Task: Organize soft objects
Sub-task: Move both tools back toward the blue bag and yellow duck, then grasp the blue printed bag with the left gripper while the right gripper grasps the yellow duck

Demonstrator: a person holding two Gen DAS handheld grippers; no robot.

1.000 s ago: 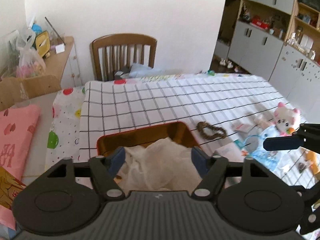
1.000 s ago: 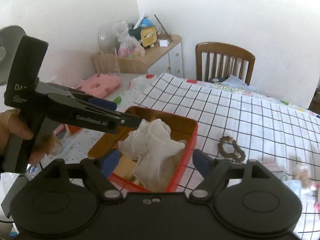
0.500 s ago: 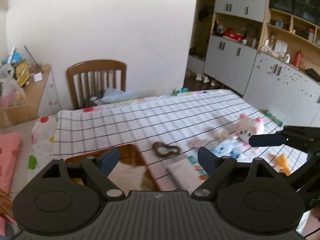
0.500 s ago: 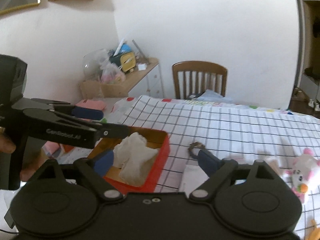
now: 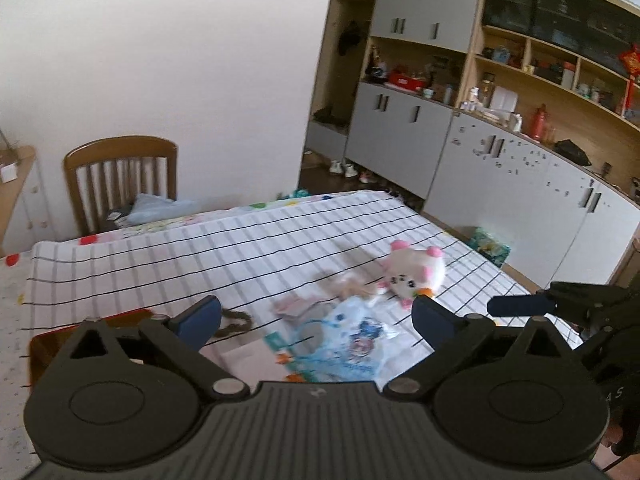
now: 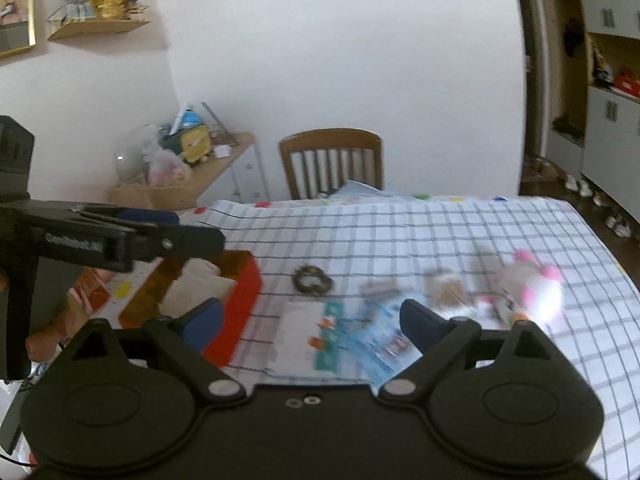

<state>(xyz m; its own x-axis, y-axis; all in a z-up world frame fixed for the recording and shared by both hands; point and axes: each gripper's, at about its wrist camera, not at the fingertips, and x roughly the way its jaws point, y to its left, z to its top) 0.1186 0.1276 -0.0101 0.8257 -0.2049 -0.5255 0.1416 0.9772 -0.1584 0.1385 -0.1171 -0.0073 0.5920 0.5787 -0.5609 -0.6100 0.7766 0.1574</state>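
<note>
A second ago the white cloth was seen bunched between both pairs of jaws above the red box; now it is left lying inside the red box (image 6: 240,296), where a pale heap of white cloth (image 6: 200,284) can be made out in the right wrist view, and neither tool is over it any more. Both views have been swung away from the box toward the far side of the bench (image 5: 240,248), so that the remaining items are brought to the centre. The jaws of the left gripper (image 5: 316,318) are opening and stand wide, with nothing pressed between them; only the bench top and a blue printed packet (image 5: 352,344) are seen through the gap. The jaws of the right gripper (image 6: 310,318) are opening as well, and nothing is held there either. It may be judged that one soft item has been put away and that the next one is being sought. The pink-and-white plush toy (image 5: 416,272) lies on the checked cloth beyond the packet, well apart from the box, and a dark hair scrunchie (image 6: 312,280) rests just beside the box's outer wall. Some smaller things near the plush are too blurred to be named. The plush is likely to be taken next, though that cannot be settled from what is shown.
</note>
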